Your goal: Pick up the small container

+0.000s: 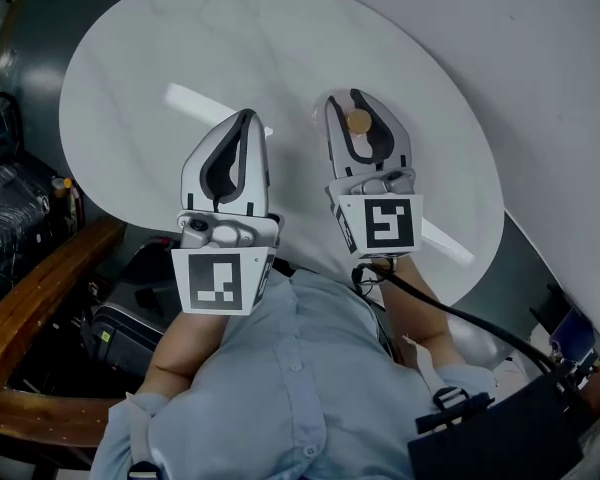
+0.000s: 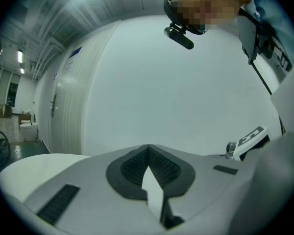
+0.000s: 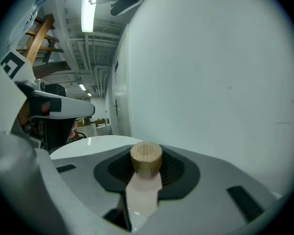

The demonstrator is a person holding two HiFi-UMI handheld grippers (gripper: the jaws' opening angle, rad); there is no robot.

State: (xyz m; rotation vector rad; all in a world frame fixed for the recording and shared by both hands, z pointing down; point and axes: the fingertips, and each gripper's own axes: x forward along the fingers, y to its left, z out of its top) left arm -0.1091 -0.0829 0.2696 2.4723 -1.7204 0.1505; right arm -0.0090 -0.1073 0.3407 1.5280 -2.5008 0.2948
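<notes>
1. Small container (image 3: 143,192): pale translucent body, smooth. It is topped by a round wooden stopper (image 3: 146,158) with light grain.
2. Right claw (image 1: 358,118): grey plastic shells with dark ribbed pads, closed on the small container. The stopper pokes up between the pads near the tips.
3. Left claw (image 1: 245,118): same grey shells and ribbed pads. The tips are pressed together with nothing between them.
4. Surface (image 1: 180,48): round white top, glossy, with faint marble veins and a streak of lamp glare.
5. Pose: both claws sit side by side over the surface, pointing away from the person and close to level. The container is carried in the right claw above the surface.
6. Each claw has a black-and-white marker cube (image 1: 385,223) at its rear. Light-blue buttoned shirt (image 1: 290,388) below.
</notes>
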